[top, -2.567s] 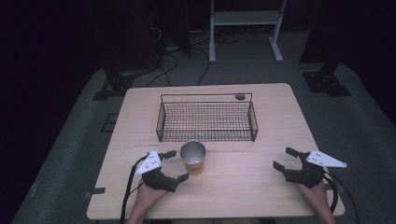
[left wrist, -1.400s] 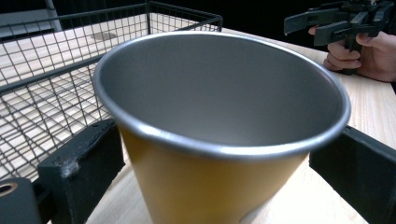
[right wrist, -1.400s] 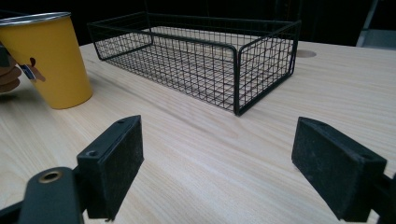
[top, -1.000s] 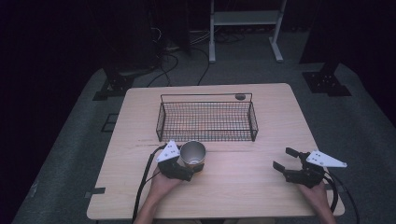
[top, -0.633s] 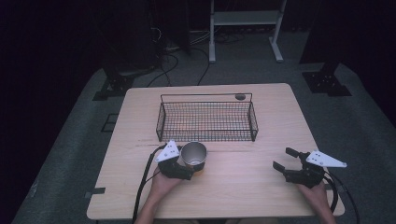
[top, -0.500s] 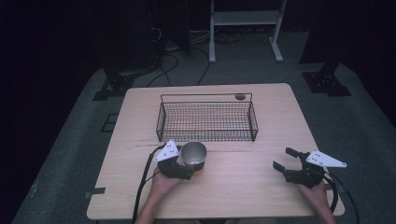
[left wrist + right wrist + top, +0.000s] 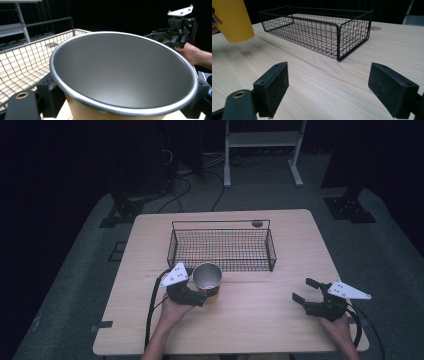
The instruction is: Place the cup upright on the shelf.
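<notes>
One yellow cup (image 7: 207, 279) | left gripper (image 7: 192, 296) clamped on it | unlabelled

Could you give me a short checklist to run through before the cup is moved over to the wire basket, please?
1. Grip on the cup: the left hand-held gripper has a jaw on each side of its yellow wall in the left gripper view. Ok.
2. Cup off the table: in the right gripper view its base hangs above the wood, tilted. Ok.
3. Cup contents: the grey inside looks empty. Ok.
4. Wire basket: nothing lies in it. Ok.
5. Right hand-held gripper: open, holding nothing, off to the side of the path. Ok.
6. Firmness of the grip: cannot tell.
</notes>
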Available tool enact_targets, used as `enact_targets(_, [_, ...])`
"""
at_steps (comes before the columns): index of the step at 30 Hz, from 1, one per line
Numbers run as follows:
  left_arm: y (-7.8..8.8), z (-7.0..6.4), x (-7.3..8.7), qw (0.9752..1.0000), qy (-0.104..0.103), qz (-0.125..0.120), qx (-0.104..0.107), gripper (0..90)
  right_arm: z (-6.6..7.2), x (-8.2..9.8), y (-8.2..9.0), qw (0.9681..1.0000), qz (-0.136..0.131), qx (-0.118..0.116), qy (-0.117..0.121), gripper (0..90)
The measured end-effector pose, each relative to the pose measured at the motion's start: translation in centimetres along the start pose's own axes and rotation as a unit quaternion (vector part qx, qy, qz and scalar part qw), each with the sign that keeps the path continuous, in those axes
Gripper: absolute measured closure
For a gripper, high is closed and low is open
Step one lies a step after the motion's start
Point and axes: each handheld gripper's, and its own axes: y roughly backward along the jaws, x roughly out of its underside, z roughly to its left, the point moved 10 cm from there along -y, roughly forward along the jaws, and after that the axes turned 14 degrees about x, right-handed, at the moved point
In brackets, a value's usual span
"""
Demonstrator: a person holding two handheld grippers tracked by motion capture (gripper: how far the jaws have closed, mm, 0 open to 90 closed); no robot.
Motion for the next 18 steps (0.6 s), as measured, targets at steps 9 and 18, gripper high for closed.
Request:
enact_targets(9, [-0.1,1.1,-1.4,0.9999,0.005,-0.008,0.003,12.8,0.0,0.0,0.0,1.0000,0.000,-0.001,0.000,15.6])
enact_targets(18, [-0.3,2.9,-3.8,0.9998,0.009,-0.015,0.009,12.8,0.0,0.0,0.0,1.0000,0.000,-0.001,-0.001,15.6])
